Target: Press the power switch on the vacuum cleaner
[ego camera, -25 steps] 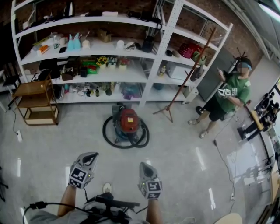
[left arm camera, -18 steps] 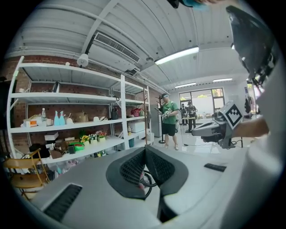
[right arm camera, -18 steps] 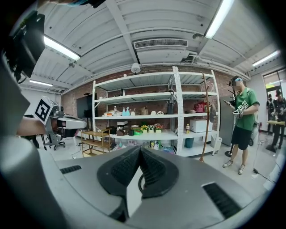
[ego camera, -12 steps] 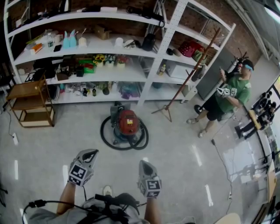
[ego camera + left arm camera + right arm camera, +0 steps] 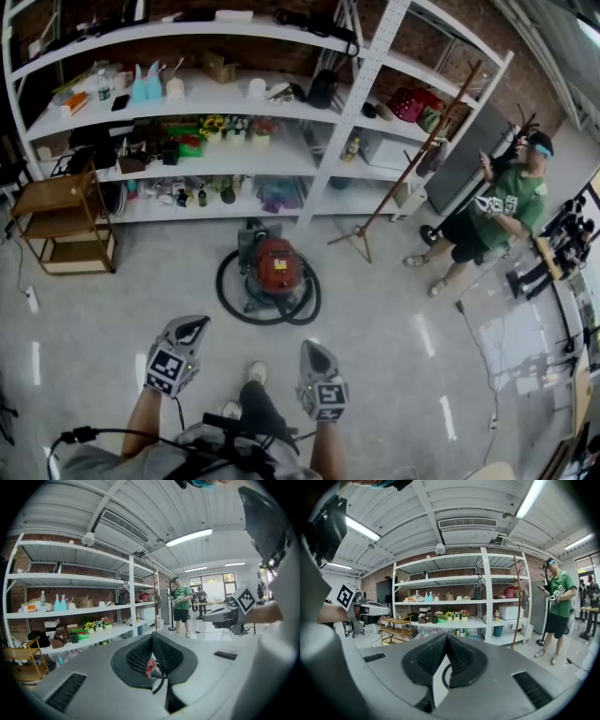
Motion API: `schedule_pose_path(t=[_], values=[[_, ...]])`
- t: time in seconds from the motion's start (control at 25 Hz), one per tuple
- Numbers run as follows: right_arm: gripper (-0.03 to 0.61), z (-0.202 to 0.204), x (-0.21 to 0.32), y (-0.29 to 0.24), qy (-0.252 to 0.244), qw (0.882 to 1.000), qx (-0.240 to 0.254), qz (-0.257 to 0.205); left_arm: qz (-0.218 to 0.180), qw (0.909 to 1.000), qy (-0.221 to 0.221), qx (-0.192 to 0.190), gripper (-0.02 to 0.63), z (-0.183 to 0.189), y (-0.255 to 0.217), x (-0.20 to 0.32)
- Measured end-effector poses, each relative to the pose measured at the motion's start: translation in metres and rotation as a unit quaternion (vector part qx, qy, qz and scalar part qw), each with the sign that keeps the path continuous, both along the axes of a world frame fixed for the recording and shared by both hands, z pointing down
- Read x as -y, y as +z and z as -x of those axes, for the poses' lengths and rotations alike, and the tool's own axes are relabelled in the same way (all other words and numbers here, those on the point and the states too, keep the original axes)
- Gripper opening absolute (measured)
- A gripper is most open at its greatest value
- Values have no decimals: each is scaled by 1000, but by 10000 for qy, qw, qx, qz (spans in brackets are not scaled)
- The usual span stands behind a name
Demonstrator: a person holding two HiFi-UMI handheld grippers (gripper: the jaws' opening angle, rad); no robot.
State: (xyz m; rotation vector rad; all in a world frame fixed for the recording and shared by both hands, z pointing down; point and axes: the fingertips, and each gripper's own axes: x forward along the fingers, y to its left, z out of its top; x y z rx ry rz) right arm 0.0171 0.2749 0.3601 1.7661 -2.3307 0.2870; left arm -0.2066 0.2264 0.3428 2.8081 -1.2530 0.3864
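The red vacuum cleaner (image 5: 275, 265) stands on the floor in front of the shelves, its black hose (image 5: 230, 298) coiled round it. My left gripper (image 5: 193, 325) and right gripper (image 5: 309, 348) are held side by side well short of it, both pointing towards it. Each is shut with nothing between its fingers. In the left gripper view the jaws (image 5: 151, 635) meet, and a bit of the red vacuum cleaner (image 5: 150, 668) shows through the slit below them. In the right gripper view the right gripper (image 5: 446, 636) also has its tips together, with floor showing beneath.
A tall white shelving rack (image 5: 361, 89) full of small items runs along the back. A wooden cart (image 5: 75, 220) stands at the left. A leaning wooden coat stand (image 5: 398, 178) and a person in a green shirt (image 5: 502, 211) are at the right. My own shoe (image 5: 254, 372) is between the grippers.
My leg and shoe have stepped forward into view between the grippers. The vacuum cleaner sits very slightly nearer. Both grippers keep their pose and stay shut.
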Motion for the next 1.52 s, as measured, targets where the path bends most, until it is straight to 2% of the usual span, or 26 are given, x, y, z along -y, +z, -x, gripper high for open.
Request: schedule_pose_path(t=[0.44,1.08,1.52], values=[[12,-16,67,19,-70,9999,116,88,77,9999,-95,107,6,-12,8,61],[12,-66,197,18,-128,9996,184,200,146,9993,-260,225,6,-56,5,189],[11,-98,261,22,-180,9991,237,294,224,9989,-247,337,6,-91,8,251]])
